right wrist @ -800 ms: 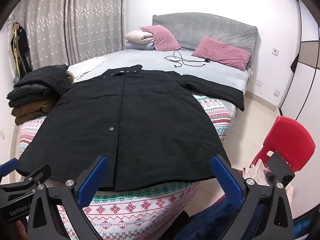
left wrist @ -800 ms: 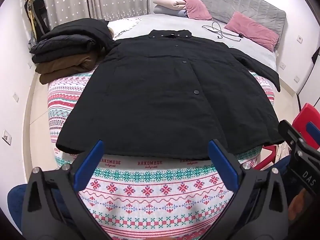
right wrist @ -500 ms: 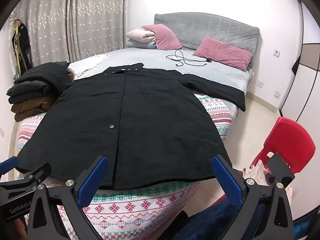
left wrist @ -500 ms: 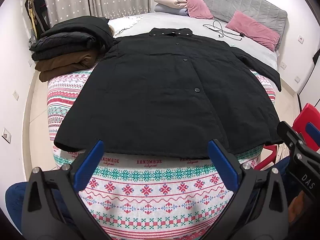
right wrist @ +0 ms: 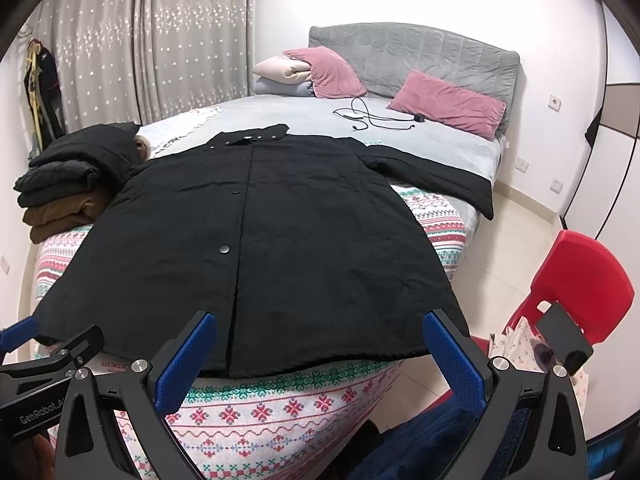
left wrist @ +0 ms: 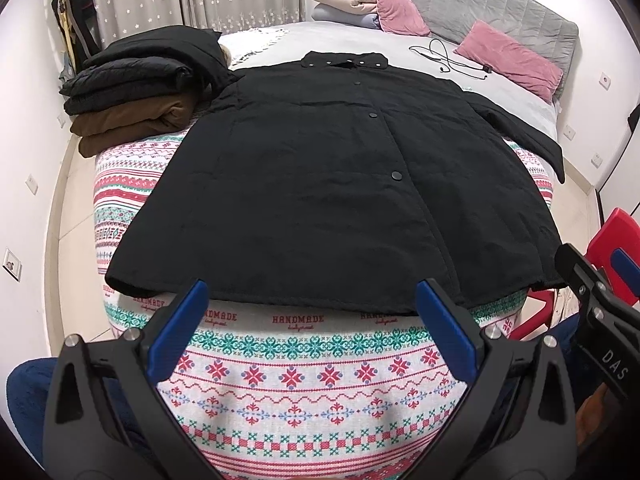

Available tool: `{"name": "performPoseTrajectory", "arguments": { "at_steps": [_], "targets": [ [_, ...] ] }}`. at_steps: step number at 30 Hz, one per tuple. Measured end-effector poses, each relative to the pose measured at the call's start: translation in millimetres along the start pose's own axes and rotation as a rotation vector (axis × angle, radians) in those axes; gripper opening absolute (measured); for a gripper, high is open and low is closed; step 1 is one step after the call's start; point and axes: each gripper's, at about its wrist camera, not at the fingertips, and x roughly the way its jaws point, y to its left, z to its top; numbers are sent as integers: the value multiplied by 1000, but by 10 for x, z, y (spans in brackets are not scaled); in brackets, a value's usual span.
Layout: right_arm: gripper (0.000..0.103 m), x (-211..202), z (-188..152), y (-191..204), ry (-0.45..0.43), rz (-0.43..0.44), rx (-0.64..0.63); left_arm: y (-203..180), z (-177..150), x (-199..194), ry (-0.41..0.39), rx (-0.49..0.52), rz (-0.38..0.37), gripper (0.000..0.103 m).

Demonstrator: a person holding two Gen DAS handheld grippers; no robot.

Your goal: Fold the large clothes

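A long black coat [left wrist: 320, 184] [right wrist: 256, 248] lies flat and buttoned on the bed, collar far, hem near me, one sleeve stretched to the right edge. My left gripper [left wrist: 312, 312] hovers open just short of the hem over the patterned blanket [left wrist: 304, 376], nothing between its blue pads. My right gripper [right wrist: 320, 344] is open too, above the hem's right part, empty. Each gripper shows at the edge of the other's view.
A stack of folded dark and brown garments [left wrist: 136, 88] [right wrist: 68, 188] sits at the bed's left. Pink pillows [left wrist: 508, 56], a folded duvet [right wrist: 284, 72] and a black cable [right wrist: 376, 116] lie near the grey headboard. A red plastic chair [right wrist: 576, 284] stands at the right on the floor.
Both grippers have edged forward and slightly lower toward the coat's hem; the coat looks larger. Jaws stay wide and the coat has not moved.
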Motion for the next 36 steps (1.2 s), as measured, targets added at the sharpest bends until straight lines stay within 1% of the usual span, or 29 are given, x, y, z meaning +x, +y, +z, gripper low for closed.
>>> {"name": "performPoseTrajectory", "arguments": {
  "at_steps": [11, 17, 21, 24, 28, 30, 33, 36],
  "targets": [
    [103, 65, -24, -24, 28, 28, 14, 7, -11, 30, 16, -14, -3, 103],
    [103, 92, -37, -2, 16, 13, -3, 13, -20, 35, 21, -14, -2, 103],
    [103, 132, -53, 11, 19, 18, -2, 11, -27, 68, 31, -11, 4, 103],
    [103, 170, -53, 21, 36, 36, 17, 24, -32, 100, 38, -11, 7, 103],
    [103, 266, -62, 61, 48, 35, -10, 82, -30, 189, 61, -22, 13, 103],
    [103, 335, -77, 41, 65, 26, -25, 123, -38, 216, 67, -35, 16, 103],
    [103, 403, -95, -13, 82, 22, -2, 158, -48, 225, 65, -38, 22, 103],
    [103, 425, -78, -23, 98, 7, -19, 187, -55, 231, 66, -41, 21, 103]
  ]
}}
